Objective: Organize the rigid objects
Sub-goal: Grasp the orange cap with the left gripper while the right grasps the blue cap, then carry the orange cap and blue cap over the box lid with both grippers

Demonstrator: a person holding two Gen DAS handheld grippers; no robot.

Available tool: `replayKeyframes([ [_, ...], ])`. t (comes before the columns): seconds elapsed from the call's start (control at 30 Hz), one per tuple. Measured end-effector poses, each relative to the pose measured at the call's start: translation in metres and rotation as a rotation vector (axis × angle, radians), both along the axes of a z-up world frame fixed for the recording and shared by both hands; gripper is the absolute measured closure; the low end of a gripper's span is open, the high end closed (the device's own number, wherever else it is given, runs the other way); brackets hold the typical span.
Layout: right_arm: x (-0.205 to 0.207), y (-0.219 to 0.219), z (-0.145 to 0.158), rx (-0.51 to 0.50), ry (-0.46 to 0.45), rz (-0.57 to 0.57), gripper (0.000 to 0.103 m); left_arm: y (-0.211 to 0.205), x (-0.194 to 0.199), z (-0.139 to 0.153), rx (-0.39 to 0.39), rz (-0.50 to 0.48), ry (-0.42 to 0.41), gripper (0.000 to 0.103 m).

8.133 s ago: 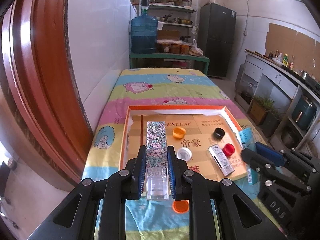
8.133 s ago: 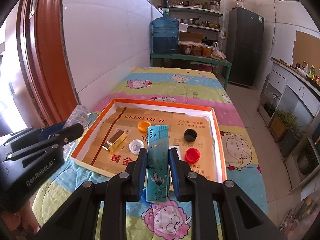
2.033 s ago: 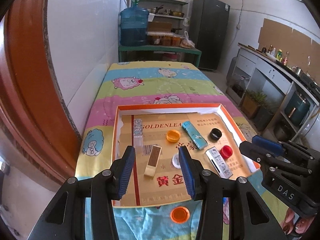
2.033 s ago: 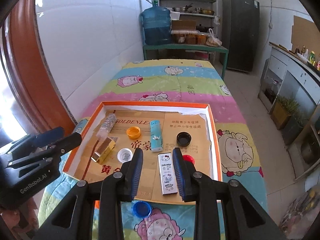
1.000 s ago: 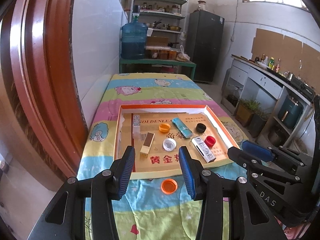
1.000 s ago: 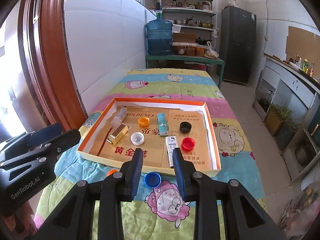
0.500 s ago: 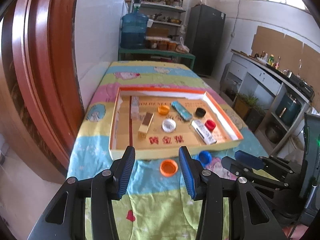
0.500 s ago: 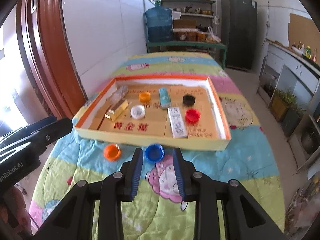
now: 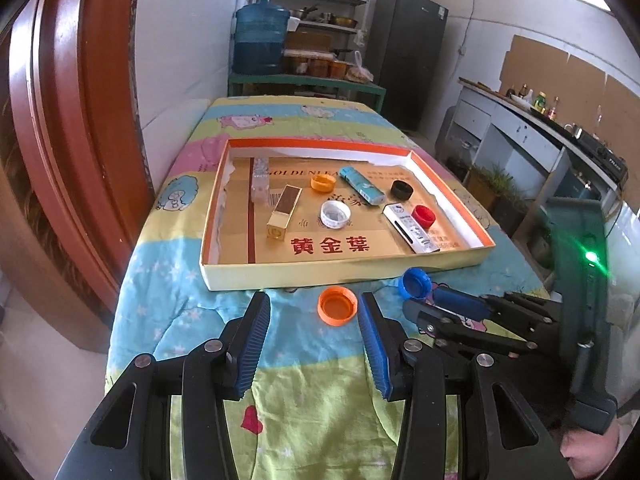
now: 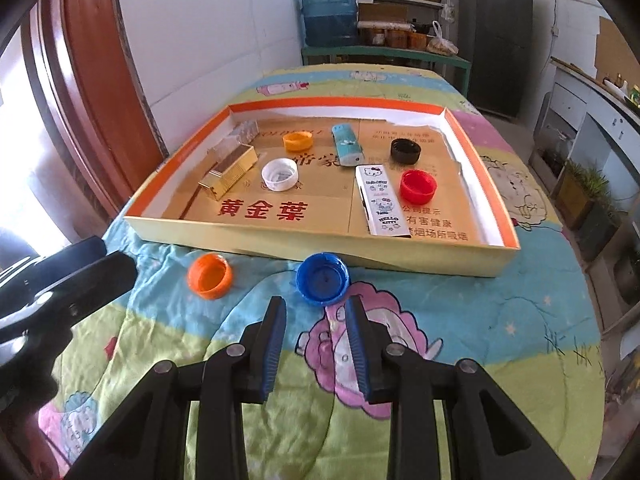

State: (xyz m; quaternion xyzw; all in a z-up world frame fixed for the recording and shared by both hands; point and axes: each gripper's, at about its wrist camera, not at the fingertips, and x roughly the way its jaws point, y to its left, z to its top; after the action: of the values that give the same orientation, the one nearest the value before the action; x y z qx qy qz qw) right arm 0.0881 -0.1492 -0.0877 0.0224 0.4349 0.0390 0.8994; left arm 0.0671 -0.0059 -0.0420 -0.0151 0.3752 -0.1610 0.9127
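An orange cap [image 9: 337, 306] lies on the patterned cloth in front of the tray, between the tips of my left gripper [image 9: 314, 314], which is open and holds nothing. A blue cap [image 10: 322, 279] lies just ahead of my right gripper [image 10: 315, 310], whose jaws stand narrowly open and empty. The orange-rimmed tray [image 10: 320, 244] holds a gold lighter [image 10: 232, 174], a clear lighter [image 9: 260, 180], a teal lighter [image 10: 346, 146] and a Hello Kitty lighter [image 10: 380, 200]. With them lie orange [image 10: 298, 141], white [image 10: 280, 175], black [image 10: 405, 149] and red [image 10: 418, 186] caps.
The tray [image 9: 340, 270] sits on a bed-like table covered by a cartoon cloth [image 10: 460, 320]. A red-brown door frame [image 9: 60, 140] and a white wall close the left side. A water jug [image 9: 260, 40], shelves and a fridge stand behind; counters run along the right.
Both grippers have sunk toward the cloth in front of the tray, tilting further down. The orange and blue caps now sit close at their fingertips. Jaw openings are unchanged.
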Motion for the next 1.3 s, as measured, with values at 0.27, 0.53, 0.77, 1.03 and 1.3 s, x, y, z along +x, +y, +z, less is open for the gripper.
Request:
replayKeyframes([
  [0.27, 0.014, 0.006, -0.006, -0.026, 0.002, 0.013, 0.072, -0.014, 0.009, -0.015, 0.035, -0.054, 0.04, 0.056],
  [0.53, 0.013, -0.003, -0.003, 0.014, -0.003, 0.025, 0.073, -0.023, 0.02, -0.03, 0.037, -0.067, 0.088, 0.056],
  [0.77, 0.003, -0.012, 0.009, 0.033, -0.028, 0.01, 0.073, -0.032, 0.032, -0.044, 0.051, -0.072, 0.134, 0.056],
  [1.03, -0.004, -0.023, 0.014, 0.059, -0.036, -0.004, 0.073, -0.041, 0.04, -0.05, 0.068, -0.06, 0.128, 0.056],
  [1.3, -0.005, -0.034, 0.011, 0.075, -0.027, -0.026, 0.073, -0.042, 0.04, -0.051, 0.112, -0.02, 0.093, 0.073],
])
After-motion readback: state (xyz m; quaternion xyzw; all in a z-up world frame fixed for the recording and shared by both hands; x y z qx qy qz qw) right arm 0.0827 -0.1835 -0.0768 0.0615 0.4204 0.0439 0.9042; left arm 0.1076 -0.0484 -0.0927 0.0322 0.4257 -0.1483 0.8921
